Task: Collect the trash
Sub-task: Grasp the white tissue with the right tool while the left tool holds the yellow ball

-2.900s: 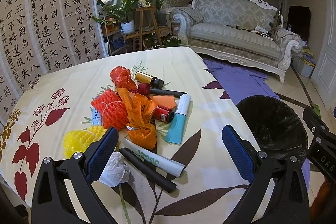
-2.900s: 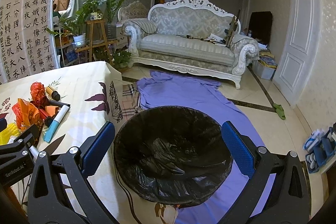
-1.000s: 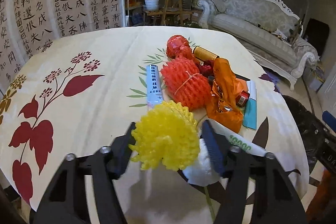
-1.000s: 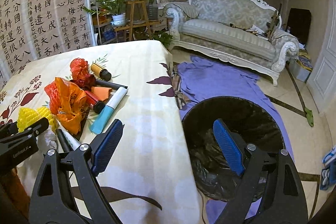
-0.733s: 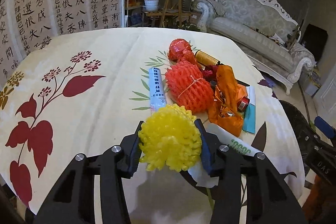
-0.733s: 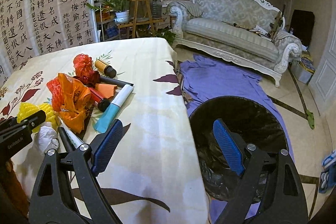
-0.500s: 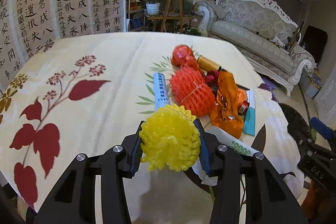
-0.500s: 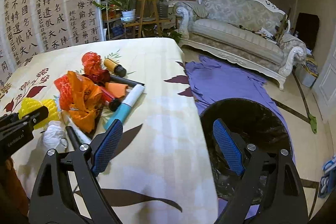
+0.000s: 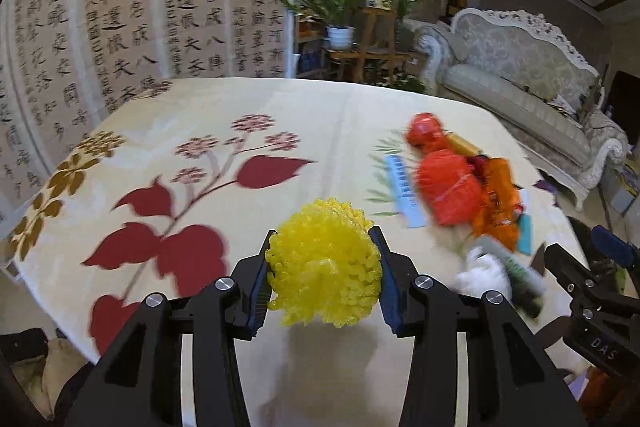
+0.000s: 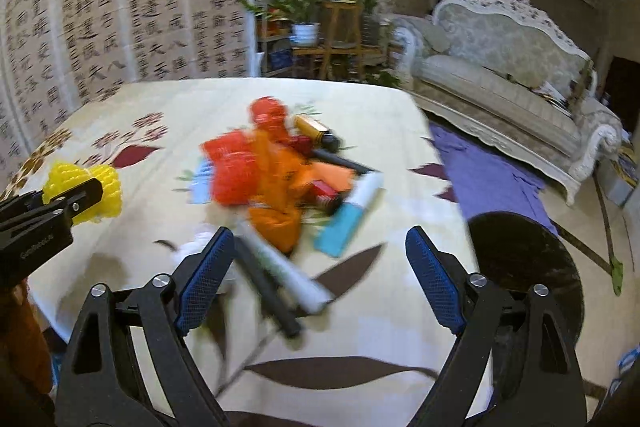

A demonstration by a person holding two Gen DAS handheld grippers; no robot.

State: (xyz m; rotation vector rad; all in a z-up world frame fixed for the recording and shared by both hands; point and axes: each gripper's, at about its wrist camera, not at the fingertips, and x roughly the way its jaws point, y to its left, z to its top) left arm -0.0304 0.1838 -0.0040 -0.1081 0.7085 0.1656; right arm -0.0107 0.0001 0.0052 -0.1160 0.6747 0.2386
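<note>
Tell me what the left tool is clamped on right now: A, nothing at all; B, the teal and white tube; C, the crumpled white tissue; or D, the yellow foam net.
D: the left tool has both pads pressed against the yellow foam net, which bulges out between them.

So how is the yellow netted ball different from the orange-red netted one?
The yellow foam net is pinched between the pads of the left tool, held clear of the tablecloth; the orange-red foam net lies on the cloth in the trash pile. The yellow one is alone in the grip; the orange-red one touches an orange bag. A string seems tied round the orange-red one; none shows on the yellow. Both are bumpy, rounded foam mesh.
</note>
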